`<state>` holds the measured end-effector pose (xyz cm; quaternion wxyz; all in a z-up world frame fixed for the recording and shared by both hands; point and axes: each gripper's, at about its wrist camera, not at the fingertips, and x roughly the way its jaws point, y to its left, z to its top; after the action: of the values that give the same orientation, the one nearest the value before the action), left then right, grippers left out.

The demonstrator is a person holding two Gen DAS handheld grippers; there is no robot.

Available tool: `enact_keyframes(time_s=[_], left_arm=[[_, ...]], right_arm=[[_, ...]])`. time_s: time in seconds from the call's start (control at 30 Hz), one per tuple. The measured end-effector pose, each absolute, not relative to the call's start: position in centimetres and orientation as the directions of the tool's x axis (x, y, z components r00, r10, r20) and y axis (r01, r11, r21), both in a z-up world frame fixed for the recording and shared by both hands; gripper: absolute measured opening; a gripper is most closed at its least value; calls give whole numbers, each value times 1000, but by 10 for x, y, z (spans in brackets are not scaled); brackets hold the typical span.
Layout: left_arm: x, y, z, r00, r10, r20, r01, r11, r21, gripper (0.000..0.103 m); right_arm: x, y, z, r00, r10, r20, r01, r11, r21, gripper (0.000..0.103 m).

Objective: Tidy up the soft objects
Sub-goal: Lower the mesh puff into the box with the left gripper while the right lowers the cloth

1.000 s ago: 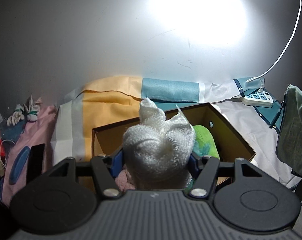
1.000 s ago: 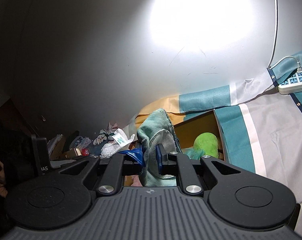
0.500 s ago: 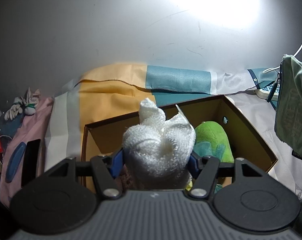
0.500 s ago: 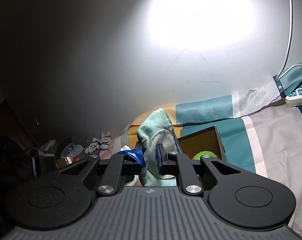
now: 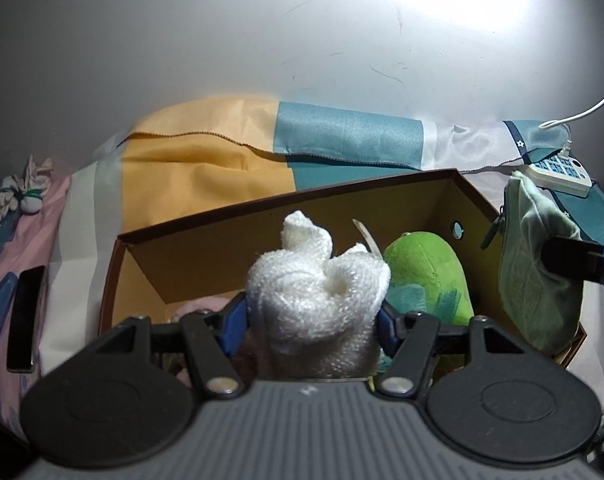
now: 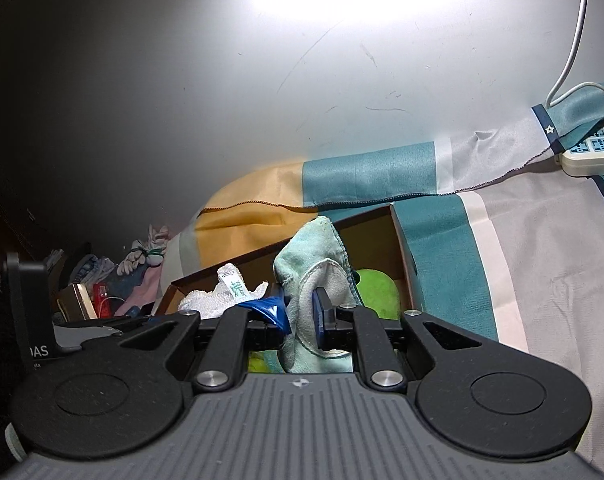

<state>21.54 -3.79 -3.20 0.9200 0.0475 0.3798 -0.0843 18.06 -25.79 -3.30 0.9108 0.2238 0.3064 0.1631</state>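
My left gripper (image 5: 312, 320) is shut on a bunched white towel (image 5: 318, 300) and holds it over the open brown cardboard box (image 5: 262, 216). A green plush toy (image 5: 426, 272) lies inside the box to the right of it. My right gripper (image 6: 300, 316) is shut on a pale green cloth pouch (image 6: 314, 276) above the box's right end (image 6: 398, 240). The pouch also shows in the left wrist view (image 5: 538, 264), hanging at the box's right edge. The white towel shows in the right wrist view (image 6: 214, 300), with a label on it.
The box sits on a bedsheet with yellow, teal and white stripes (image 5: 206, 168). A white power strip (image 5: 562, 172) with a cable lies at the far right. A black phone (image 5: 26, 320) and a knotted white glove bundle (image 5: 18, 196) lie at the left. A grey wall (image 5: 262, 40) stands behind.
Both grippers have moved forward and down toward the box with their loads. The pouch now hangs lower, at the box's right edge. Both stay shut.
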Motion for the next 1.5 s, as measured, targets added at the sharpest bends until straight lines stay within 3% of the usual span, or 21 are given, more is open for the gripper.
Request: enact_keyframes(time_s=[0.3,0.8,1.0,1.5], left_arm=[[230,-51,-50,680,-108,-725,198,979,39,67],[240,-54,-60,658,-81,-749,184,981,56,82],[228,-47,-44,679,-98,-727,171,985,27,96],[194,-34,-10,713,-60,-699,127,991,45,96]], right_arm=[[189,-247,-53,745,388,-543,-140,887,441,0],[191,-243,-66,709,353,-611,-98,907,410,6],[185,-244,-62,705,345,-620,-94,911,401,7],[154,-233,-31,748,362,-556,-162,912,376,8]])
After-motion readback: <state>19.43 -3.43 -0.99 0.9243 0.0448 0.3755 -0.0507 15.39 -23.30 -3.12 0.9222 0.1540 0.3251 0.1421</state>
